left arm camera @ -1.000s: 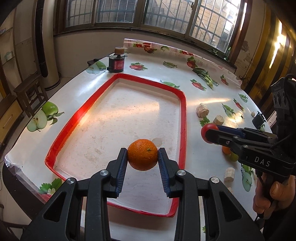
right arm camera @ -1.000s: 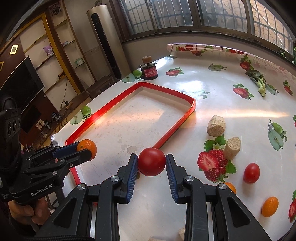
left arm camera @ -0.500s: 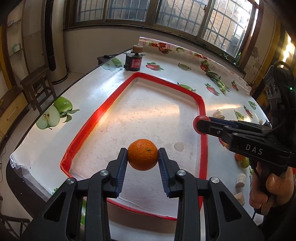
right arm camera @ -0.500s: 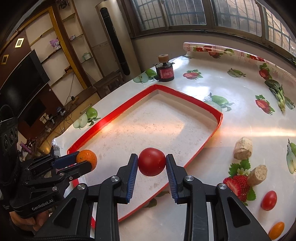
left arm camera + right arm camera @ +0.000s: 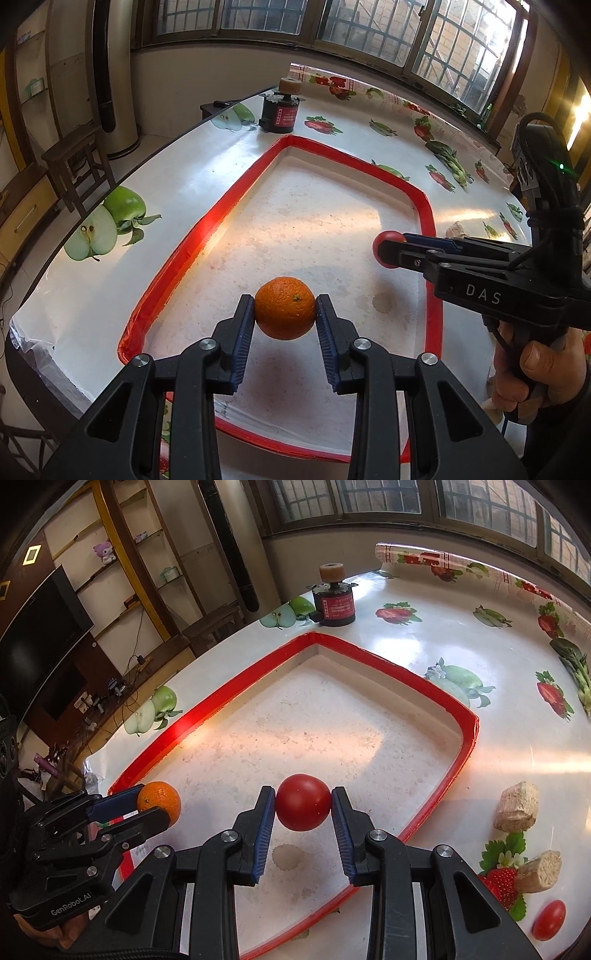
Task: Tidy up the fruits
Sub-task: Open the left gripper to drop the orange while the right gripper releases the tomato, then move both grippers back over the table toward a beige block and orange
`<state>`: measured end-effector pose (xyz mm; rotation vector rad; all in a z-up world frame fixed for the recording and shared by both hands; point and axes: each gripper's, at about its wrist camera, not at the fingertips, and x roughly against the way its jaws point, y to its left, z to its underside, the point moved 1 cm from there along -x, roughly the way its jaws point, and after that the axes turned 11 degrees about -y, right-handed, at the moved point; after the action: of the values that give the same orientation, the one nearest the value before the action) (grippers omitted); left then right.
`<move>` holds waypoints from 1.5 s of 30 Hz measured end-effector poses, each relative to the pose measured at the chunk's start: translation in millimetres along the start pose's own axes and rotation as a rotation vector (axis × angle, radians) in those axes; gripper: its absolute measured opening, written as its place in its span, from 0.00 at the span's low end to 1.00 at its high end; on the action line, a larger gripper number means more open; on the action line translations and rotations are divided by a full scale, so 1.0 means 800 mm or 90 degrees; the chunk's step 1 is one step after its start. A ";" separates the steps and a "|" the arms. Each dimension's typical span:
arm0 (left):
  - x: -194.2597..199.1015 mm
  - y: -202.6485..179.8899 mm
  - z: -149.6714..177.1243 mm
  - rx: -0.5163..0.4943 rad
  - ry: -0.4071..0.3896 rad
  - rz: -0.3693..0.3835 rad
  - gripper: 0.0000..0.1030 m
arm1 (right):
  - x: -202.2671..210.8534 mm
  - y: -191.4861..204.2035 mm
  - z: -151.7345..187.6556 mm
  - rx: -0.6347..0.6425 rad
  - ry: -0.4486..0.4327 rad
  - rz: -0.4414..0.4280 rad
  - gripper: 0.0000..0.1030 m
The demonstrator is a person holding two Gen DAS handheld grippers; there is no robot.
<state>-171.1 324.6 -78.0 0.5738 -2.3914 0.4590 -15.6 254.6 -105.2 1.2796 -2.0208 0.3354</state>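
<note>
My left gripper [image 5: 285, 314] is shut on an orange [image 5: 285, 307] and holds it above the near end of the red-rimmed tray [image 5: 207, 225]. My right gripper [image 5: 303, 806] is shut on a red tomato [image 5: 303, 802] and holds it above the tray [image 5: 463, 753] near its right rim. The right gripper with the tomato [image 5: 384, 245] shows at the right of the left wrist view. The left gripper with the orange [image 5: 159, 800] shows at the lower left of the right wrist view. The tray holds no fruit.
A black and red canister [image 5: 334, 603] stands beyond the tray's far corner. Two beige cork-like pieces [image 5: 516, 811] and a small red tomato [image 5: 549, 919] lie on the fruit-print tablecloth right of the tray. A wooden stool [image 5: 75, 162] stands past the table's left edge.
Both grippers have moved left with their fruit; the tomato went from over the bare tablecloth to over the tray. Both grips are unchanged.
</note>
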 end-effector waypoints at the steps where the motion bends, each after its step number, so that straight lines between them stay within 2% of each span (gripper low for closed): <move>1: -0.002 0.001 0.001 0.000 0.001 -0.002 0.30 | -0.005 0.000 -0.001 0.001 0.003 0.000 0.31; 15: -0.016 0.011 0.007 0.010 0.017 -0.010 0.31 | -0.032 0.006 0.004 0.034 0.025 0.015 0.33; 18: -0.015 0.012 0.009 0.016 0.017 -0.013 0.33 | -0.032 0.003 0.004 0.025 0.028 0.012 0.37; 19: -0.013 0.013 0.009 0.018 0.018 -0.017 0.36 | -0.030 0.002 0.004 0.021 0.024 0.012 0.43; 21: -0.008 0.013 0.009 0.016 0.012 -0.026 0.44 | -0.023 0.001 0.001 0.019 0.013 0.014 0.54; 24: 0.002 0.015 0.006 0.016 0.002 -0.033 0.51 | -0.009 0.002 -0.003 0.020 -0.003 0.010 0.56; 32: 0.020 0.000 0.004 -0.002 -0.011 -0.038 0.52 | 0.028 0.003 -0.001 0.015 -0.029 0.008 0.56; 45: 0.050 -0.037 0.011 -0.031 -0.027 -0.022 0.52 | 0.103 -0.015 0.035 -0.004 -0.058 0.026 0.61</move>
<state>-188.7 284.2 -53.4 0.6083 -2.4216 0.3768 -38.1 176.9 -70.6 1.2727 -2.1257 0.2941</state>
